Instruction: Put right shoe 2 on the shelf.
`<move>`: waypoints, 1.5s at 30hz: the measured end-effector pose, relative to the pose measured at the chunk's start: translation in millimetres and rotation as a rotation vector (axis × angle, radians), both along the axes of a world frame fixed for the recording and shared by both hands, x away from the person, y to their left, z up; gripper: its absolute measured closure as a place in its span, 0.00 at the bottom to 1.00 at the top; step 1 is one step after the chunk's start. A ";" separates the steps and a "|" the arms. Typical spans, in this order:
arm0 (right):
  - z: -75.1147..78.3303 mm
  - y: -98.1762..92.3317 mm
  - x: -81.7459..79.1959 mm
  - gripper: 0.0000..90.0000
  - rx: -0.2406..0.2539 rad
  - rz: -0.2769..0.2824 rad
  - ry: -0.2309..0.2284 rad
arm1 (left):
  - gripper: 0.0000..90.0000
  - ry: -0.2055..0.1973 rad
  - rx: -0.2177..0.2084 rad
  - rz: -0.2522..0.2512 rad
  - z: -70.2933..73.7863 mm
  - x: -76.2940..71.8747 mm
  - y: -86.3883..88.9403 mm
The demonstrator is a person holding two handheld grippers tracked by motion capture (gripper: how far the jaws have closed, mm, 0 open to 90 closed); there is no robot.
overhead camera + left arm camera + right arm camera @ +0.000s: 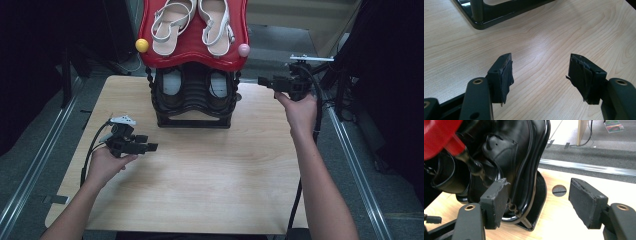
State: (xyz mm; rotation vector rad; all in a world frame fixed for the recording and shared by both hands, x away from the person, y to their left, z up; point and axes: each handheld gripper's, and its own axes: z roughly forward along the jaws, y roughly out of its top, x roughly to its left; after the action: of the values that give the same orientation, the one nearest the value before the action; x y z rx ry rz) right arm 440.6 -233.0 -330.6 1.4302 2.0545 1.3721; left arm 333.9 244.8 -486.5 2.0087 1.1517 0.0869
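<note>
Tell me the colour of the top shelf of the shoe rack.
Red: the top shelf under the white sandals is glossy red, clearest in the high view.

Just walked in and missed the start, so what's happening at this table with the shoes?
A person holds a hand-held gripper in each hand at a wooden table with a two-tier shoe rack. White sandals lie on its red top shelf; black shoes sit on the lower tier. The right hand-held gripper points at the rack's right side, jaws open and empty. The left hand-held gripper rests open over bare table.
</note>
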 end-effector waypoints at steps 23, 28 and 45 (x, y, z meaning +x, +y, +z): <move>-66.1 5.6 -40.6 0.37 -0.015 0.043 0.047 | 0.41 -0.035 0.021 -0.003 -4.2 -0.1 -4.7; -78.7 8.5 -50.8 0.37 -0.022 0.049 0.045 | 0.41 -0.048 0.032 -0.005 -4.4 -0.6 -4.6; -126.7 25.8 -84.9 0.40 -0.038 0.075 0.011 | 0.39 -0.050 0.022 -0.009 -3.9 -0.8 -4.6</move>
State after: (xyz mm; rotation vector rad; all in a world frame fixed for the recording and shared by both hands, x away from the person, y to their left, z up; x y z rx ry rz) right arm 355.7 -207.2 -457.3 1.3609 2.1493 1.3485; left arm 333.1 240.1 -490.3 2.0194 1.1146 0.1443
